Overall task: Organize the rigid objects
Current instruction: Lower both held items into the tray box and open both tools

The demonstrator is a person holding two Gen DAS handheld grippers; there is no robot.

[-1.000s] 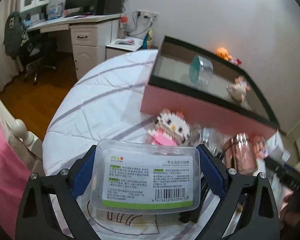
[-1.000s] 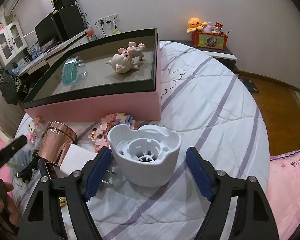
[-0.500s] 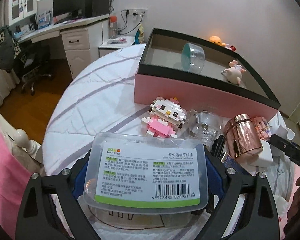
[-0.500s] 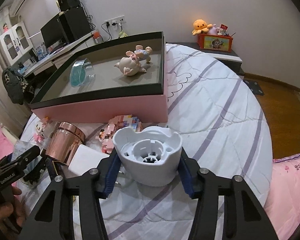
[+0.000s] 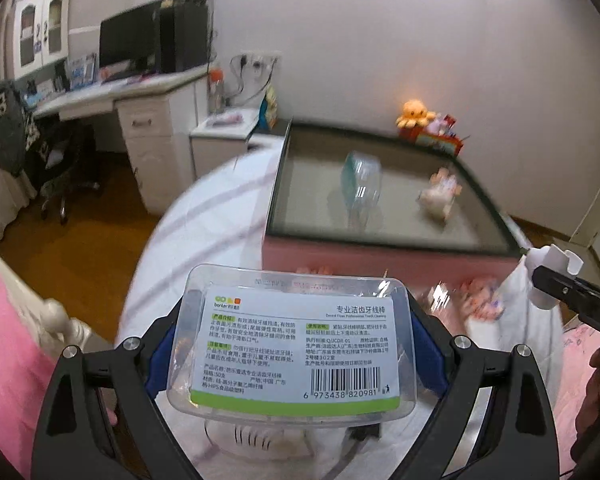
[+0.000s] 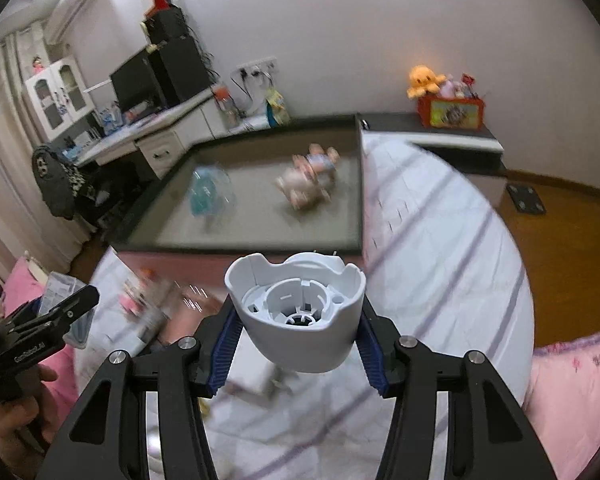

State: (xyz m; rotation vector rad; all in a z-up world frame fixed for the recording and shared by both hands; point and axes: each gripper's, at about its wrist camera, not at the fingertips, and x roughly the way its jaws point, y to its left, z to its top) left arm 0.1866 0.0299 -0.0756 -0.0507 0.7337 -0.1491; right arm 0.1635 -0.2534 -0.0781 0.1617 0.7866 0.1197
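Observation:
My left gripper (image 5: 292, 354) is shut on a clear plastic floss box (image 5: 296, 344) with a white and green label, held in the air before the pink box (image 5: 380, 258). My right gripper (image 6: 298, 334) is shut on a white plastic cup-shaped base (image 6: 300, 312), lifted above the bed near the pink box's (image 6: 240, 258) front edge. Inside the box lie a clear jar with a teal lid (image 5: 360, 180) and a small pig toy (image 5: 438, 194). The jar (image 6: 210, 194) and the toy (image 6: 308, 182) also show in the right wrist view.
Blurred small items, a block figure and a copper tin (image 6: 148, 300), lie on the striped bedspread (image 6: 440, 248) in front of the box. A desk with monitor (image 5: 136, 40) stands at the back left. An orange plush (image 6: 424, 80) sits on a shelf. Pink bedding (image 6: 572, 380) is at the right.
Both grippers have risen off the bed with their loads and moved toward the pink box. The right gripper closed on the white base and lifted it.

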